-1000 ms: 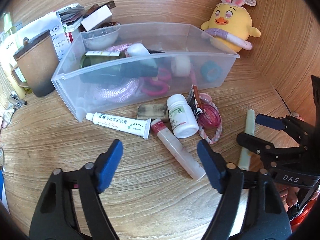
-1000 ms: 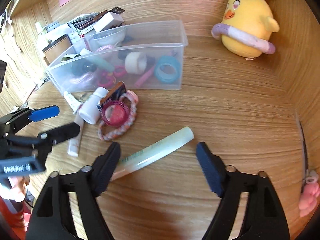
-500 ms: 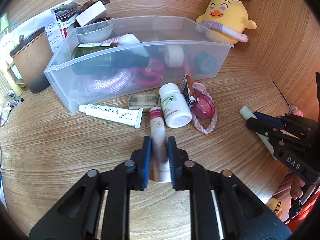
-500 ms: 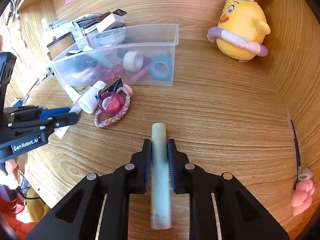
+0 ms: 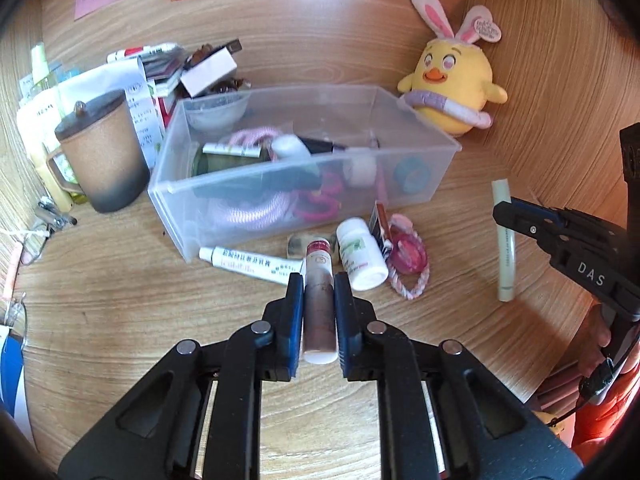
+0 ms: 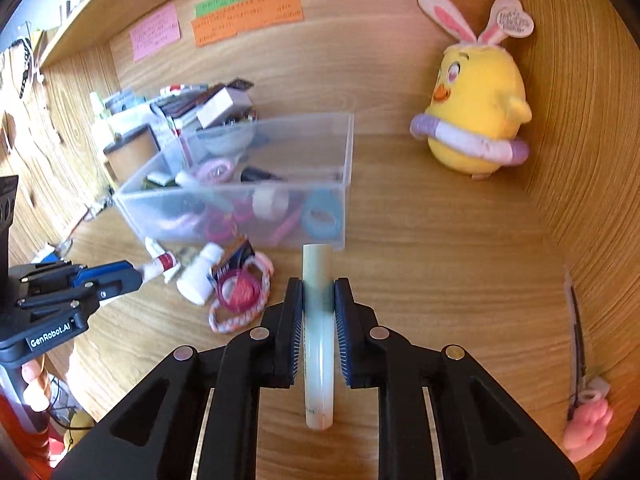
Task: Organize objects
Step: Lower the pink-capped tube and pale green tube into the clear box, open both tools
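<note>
My left gripper [image 5: 318, 284] is shut on a red-capped cosmetic tube [image 5: 318, 276] and holds it above the desk. My right gripper [image 6: 317, 292] is shut on a pale green tube [image 6: 317, 268], lifted off the desk; the tube also shows in the left wrist view [image 5: 503, 236]. A clear plastic bin [image 5: 280, 196] holding rope, tape rolls and bottles stands ahead. In front of it lie a white ointment tube [image 5: 250, 264], a white pill bottle [image 5: 360, 258], a pink round case [image 5: 406, 254] and a braided ring [image 5: 416, 284].
A brown lidded mug [image 5: 102, 152] and stacked boxes and papers [image 5: 168, 76] stand left of the bin. A yellow plush chick [image 5: 452, 88] sits at the back right corner. Wooden walls close the back and right. A pink hair clip [image 6: 584, 412] lies far right.
Both grippers closed on their tubes from open a second ago. Since then both have lifted their tubes and moved back from the desk.
</note>
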Motion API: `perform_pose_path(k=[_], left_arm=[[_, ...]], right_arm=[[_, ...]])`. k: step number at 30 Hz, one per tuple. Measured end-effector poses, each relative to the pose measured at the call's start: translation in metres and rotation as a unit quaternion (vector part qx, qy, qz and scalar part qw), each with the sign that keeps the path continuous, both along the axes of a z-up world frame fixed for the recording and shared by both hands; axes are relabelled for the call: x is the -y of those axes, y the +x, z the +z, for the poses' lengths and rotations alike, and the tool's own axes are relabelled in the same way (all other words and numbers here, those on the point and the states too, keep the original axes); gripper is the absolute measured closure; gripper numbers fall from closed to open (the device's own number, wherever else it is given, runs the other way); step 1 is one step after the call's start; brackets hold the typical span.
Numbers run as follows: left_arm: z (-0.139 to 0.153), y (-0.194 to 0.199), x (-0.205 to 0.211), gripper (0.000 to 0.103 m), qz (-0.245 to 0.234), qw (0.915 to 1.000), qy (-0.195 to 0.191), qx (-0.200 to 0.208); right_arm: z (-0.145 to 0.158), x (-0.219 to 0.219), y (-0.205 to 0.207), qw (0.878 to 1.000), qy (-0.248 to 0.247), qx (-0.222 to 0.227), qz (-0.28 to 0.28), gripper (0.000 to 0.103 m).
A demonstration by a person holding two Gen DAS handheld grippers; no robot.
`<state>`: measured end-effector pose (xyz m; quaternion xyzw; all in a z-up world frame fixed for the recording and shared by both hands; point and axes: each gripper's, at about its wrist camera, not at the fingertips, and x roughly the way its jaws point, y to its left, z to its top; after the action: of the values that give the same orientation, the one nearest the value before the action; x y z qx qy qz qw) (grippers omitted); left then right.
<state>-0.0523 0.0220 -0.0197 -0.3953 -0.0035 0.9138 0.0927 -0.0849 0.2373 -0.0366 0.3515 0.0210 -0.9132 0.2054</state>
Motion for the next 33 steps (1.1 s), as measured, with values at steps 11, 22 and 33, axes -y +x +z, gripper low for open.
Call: perform_pose_path(k=[11, 22, 33], left_arm=[[0.045, -0.011, 0.003, 0.089, 0.002, 0.9979, 0.012, -0.064], [0.065, -0.049, 0.004, 0.089, -0.002, 0.9960, 0.032, -0.084], [0.039, -0.089, -0.009, 0.089, -0.016, 0.9981, 0.047, -0.037]], right_arm=[[0.048, 0.009, -0.017, 0.998, -0.015, -0.068, 0.005, 0.089], [0.085, 0.028, -0.036, 0.993, -0.021, -0.120, 0.008, 0.089], [0.076, 0.053, -0.069, 0.994, 0.010, -0.112, 0.005, 0.089]])
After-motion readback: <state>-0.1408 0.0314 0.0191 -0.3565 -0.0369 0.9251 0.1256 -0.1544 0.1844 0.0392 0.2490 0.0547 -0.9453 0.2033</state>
